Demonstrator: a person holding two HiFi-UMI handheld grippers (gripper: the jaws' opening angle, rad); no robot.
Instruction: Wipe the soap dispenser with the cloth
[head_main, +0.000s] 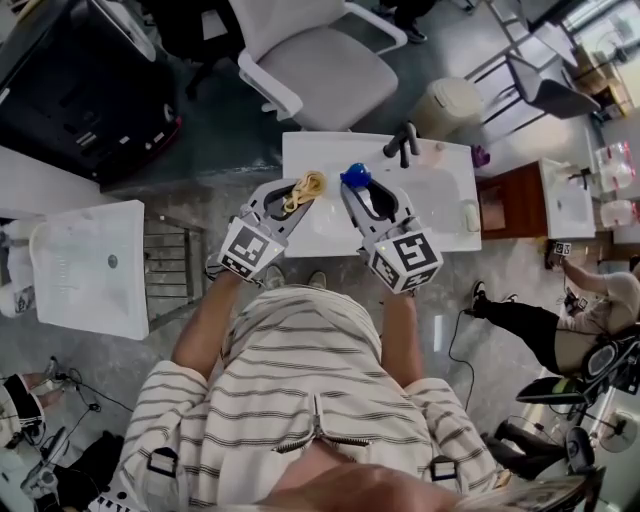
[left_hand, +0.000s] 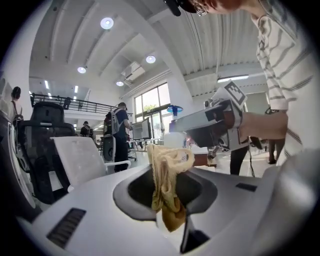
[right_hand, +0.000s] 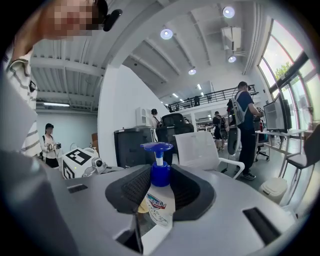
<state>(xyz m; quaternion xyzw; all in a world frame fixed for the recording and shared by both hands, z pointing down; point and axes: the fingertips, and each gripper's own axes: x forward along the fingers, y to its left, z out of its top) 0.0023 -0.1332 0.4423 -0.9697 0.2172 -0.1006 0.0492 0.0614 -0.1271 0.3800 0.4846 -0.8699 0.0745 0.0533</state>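
Open office floor; a white sink counter (head_main: 445, 185) lies below you. Over the counter's left part, your left gripper (head_main: 298, 198) has its jaws clamped on the bunched yellow cloth (left_hand: 167, 170). Just to the right, above the counter's middle, your right gripper (head_main: 362, 195) holds the soap dispenser (right_hand: 159, 192) by its body, blue pump uppermost. Cloth and dispenser are close; contact cannot be confirmed. Assessment: both items are in hand, and the wiping remains to be done.
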